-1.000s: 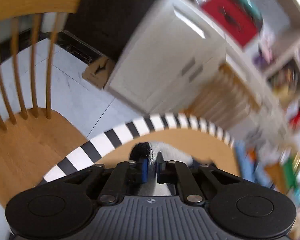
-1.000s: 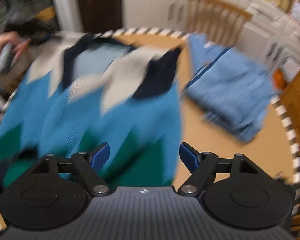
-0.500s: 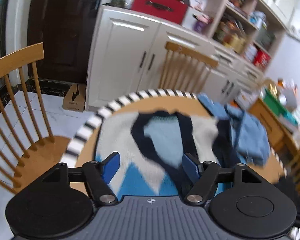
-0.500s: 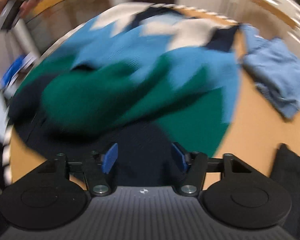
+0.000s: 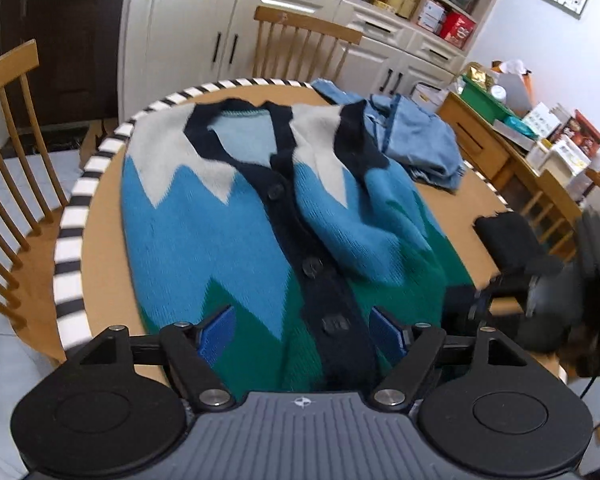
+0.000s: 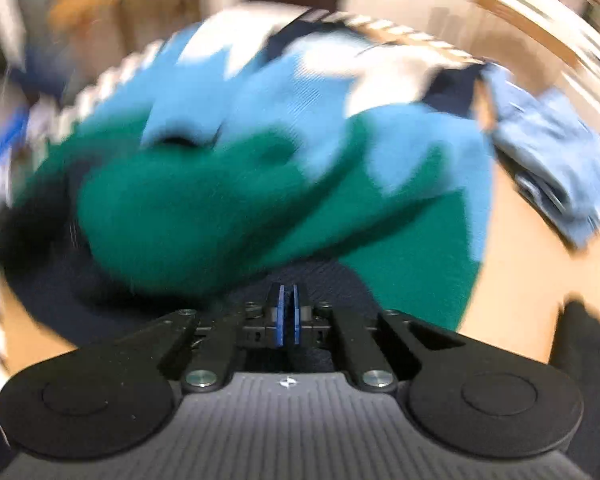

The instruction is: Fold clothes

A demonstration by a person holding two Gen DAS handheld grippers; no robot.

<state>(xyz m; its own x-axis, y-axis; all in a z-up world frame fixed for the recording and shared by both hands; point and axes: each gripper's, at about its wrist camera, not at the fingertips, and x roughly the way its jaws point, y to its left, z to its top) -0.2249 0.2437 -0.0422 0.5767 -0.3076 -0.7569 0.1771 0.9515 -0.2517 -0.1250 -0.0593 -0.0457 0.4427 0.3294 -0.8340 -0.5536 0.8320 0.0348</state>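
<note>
A knitted cardigan (image 5: 204, 240) in grey, blue and green with a navy button band lies spread on the round wooden table (image 5: 100, 280). My left gripper (image 5: 304, 328) hovers over its near hem; the jaws are opening and nothing is between the pads. My right gripper (image 6: 286, 312) sits at the cardigan's (image 6: 220, 216) navy hem, pads pressed together on the fabric. It also shows at the right in the left wrist view, as the right gripper (image 5: 478, 304) at the lower right corner. The right wrist view is blurred.
A folded denim garment (image 5: 416, 140) lies at the table's far right and a black cloth (image 5: 504, 236) at its right edge. Wooden chairs (image 5: 4, 160) stand left and behind the table. White cabinets (image 5: 180, 40) and a cluttered sideboard (image 5: 500, 120) line the back.
My left gripper let go of the cardigan's far grey and black part, opened, and drew back to the near side. My right gripper moved down to the navy hem and shut.
</note>
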